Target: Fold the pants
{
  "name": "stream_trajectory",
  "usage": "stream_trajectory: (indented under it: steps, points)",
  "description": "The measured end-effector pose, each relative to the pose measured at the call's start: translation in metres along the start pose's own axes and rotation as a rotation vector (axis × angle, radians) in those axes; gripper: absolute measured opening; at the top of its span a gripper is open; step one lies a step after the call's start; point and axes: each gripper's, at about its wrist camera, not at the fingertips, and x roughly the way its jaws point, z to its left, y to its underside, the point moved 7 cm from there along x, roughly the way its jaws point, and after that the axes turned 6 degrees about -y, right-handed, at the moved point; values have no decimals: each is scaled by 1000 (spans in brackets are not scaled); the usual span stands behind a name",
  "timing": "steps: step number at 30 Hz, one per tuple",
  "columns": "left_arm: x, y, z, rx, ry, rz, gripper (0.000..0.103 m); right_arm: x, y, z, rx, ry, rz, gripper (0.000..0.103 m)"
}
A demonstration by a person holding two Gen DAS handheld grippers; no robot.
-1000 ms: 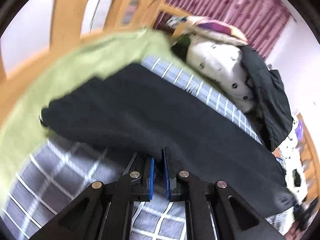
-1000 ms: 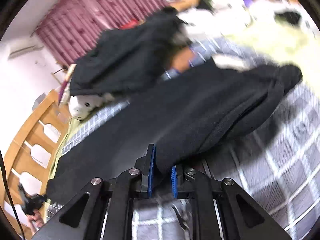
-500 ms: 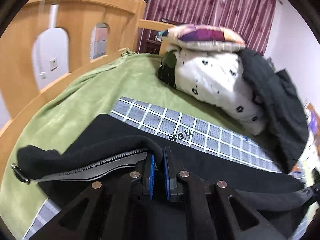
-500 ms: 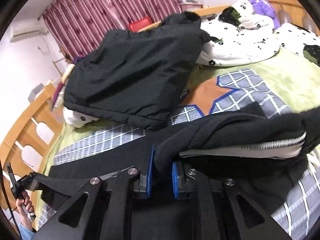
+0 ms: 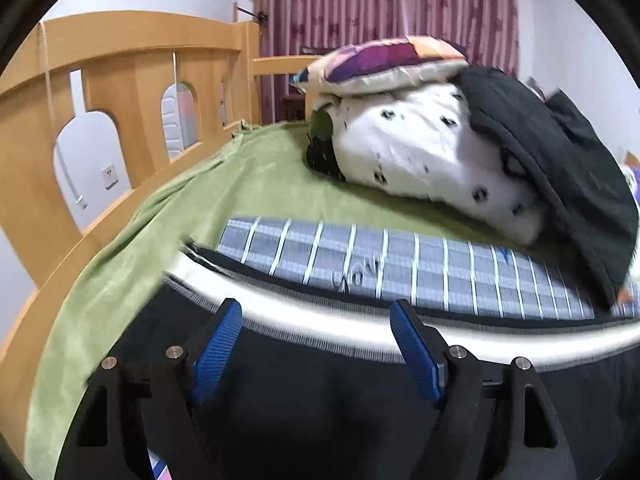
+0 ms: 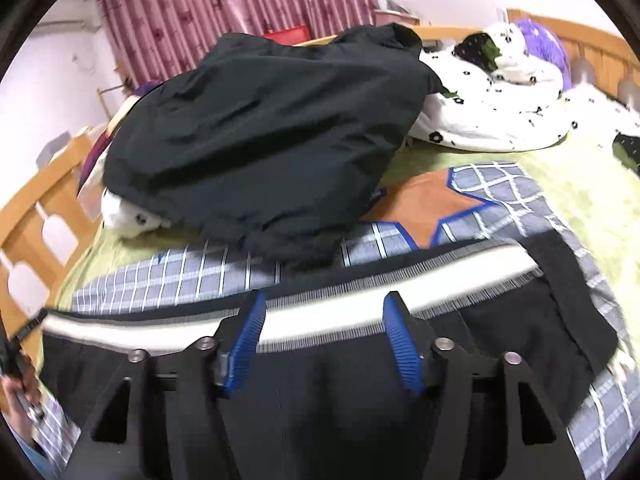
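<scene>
Black pants [image 5: 320, 392] with a white side stripe [image 5: 320, 324] lie folded along their length on the grey checked blanket [image 5: 400, 256]. My left gripper [image 5: 316, 320] hovers just over the striped edge with its jaws opening, and the cloth lies under them, not pinched. In the right wrist view the same pants [image 6: 328, 408] and stripe [image 6: 332, 312] lie under my right gripper [image 6: 324, 312]. Its jaws are opening too, with no cloth pressed between the blue pads [image 6: 404, 352].
A black jacket [image 6: 260, 140] is heaped on a white spotted duvet [image 5: 420, 152] behind the pants. A patterned pillow [image 5: 380, 60] tops the pile. The wooden bed rail [image 5: 120, 92] runs along the left, over a green sheet [image 5: 248, 176]. A person's hand [image 6: 16, 388] shows at the left edge.
Both grippers let go of the pants and their jaws spread wide. The lifted edge with the white stripe has dropped flat onto the lower layer, away from the fingers.
</scene>
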Motion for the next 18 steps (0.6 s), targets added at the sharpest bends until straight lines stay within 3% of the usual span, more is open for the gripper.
stream_trajectory:
  steps: [3, 7, 10, 13, 18]
  points:
    - [-16, 41, 19, -23, 40, 75, 75, -24, 34, -6, -17, 16, 41, 62]
    - [-28, 116, 47, -176, 178, 235, 75, -54, 89, -31, -27, 69, 81, 63]
    - [-31, 153, 52, -210, 241, 275, 75, -69, 127, -50, 5, 71, 107, 63]
    - [-25, 164, 63, -257, 259, 279, 75, -77, 150, -67, 69, 50, 119, 63]
    - [-7, 141, 66, -293, 269, 281, 74, -73, 160, -79, 123, 34, 104, 63]
